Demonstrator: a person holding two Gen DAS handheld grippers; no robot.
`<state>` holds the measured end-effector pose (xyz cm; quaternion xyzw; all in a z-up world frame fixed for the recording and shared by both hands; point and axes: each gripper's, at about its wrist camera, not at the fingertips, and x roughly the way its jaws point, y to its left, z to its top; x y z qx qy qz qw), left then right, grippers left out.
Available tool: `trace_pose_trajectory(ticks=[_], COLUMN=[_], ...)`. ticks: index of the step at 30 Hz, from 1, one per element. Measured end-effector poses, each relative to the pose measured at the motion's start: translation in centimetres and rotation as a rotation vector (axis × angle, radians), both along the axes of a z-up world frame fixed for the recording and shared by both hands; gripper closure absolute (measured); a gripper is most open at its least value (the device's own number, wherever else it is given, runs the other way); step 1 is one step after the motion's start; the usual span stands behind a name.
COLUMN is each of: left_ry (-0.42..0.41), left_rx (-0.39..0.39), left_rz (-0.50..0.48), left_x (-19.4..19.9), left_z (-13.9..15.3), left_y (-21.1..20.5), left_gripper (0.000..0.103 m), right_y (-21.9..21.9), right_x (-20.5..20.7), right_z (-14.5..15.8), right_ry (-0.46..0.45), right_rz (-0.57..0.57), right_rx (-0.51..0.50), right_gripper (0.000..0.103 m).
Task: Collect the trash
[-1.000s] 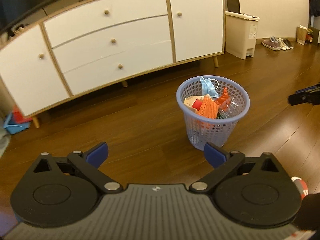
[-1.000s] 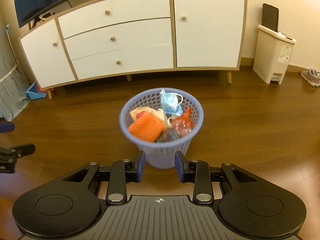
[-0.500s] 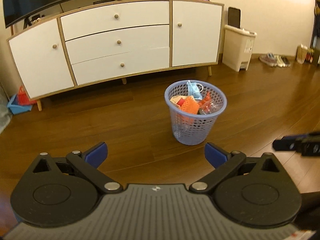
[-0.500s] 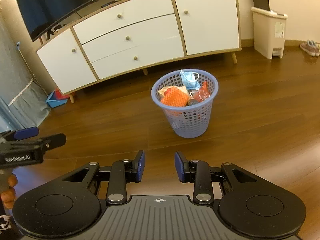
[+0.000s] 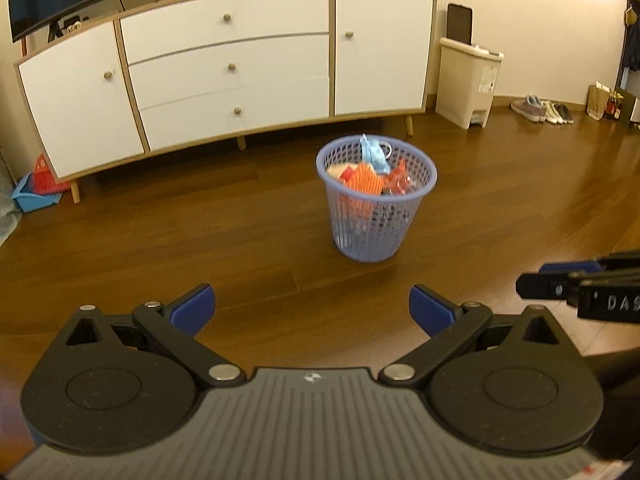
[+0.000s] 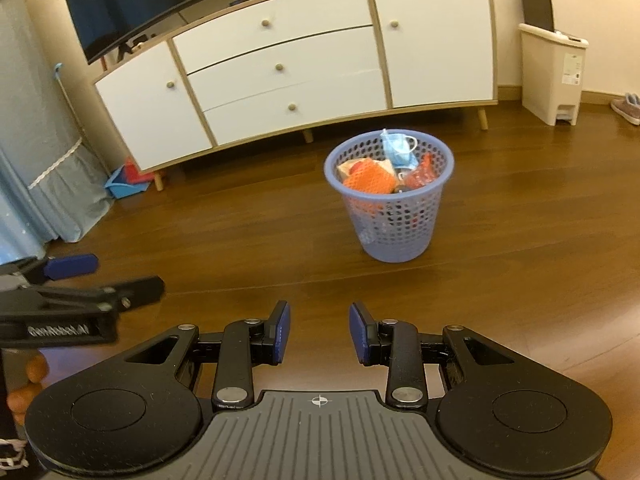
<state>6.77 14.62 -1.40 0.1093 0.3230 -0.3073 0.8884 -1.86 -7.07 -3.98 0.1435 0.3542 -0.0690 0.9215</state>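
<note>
Beyond both empty grippers' spread fingers stands the full basket; only the right view shows a curtain.

"GenRobot.AI" on left hand-held gripper; "DAS…" partly visible on right hand-held gripper.

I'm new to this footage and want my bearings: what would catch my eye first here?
The lilac mesh basket on the wood floor, heaped with trash: a blue face mask draped over its far rim and an orange net on top. Behind it stands a white sideboard. Both the left gripper and the right gripper are open and empty, well short of the basket.
</note>
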Motion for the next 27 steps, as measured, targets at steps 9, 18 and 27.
trace_pose_trajectory(ticks=[9, 18, 27], left_ry=[0.016, 0.029, 0.029], left_rx=[0.016, 0.018, 0.02], left_rz=[0.018, 0.016, 0.011], left_x=[0.3, 0.5, 0.5], left_z=[-1.0, -1.2, -1.2], left_y=[0.3, -0.1, -0.5], left_gripper=[0.001, 0.001, 0.001], right_y=[0.4, 0.3, 0.0], right_x=[0.2, 0.3, 0.5], right_z=[-0.5, -0.8, -1.1], right_ry=[0.001, 0.004, 0.008], right_rz=[0.017, 0.016, 0.006], right_rx=[-0.009, -0.017, -0.014], right_gripper=[0.073, 0.073, 0.073])
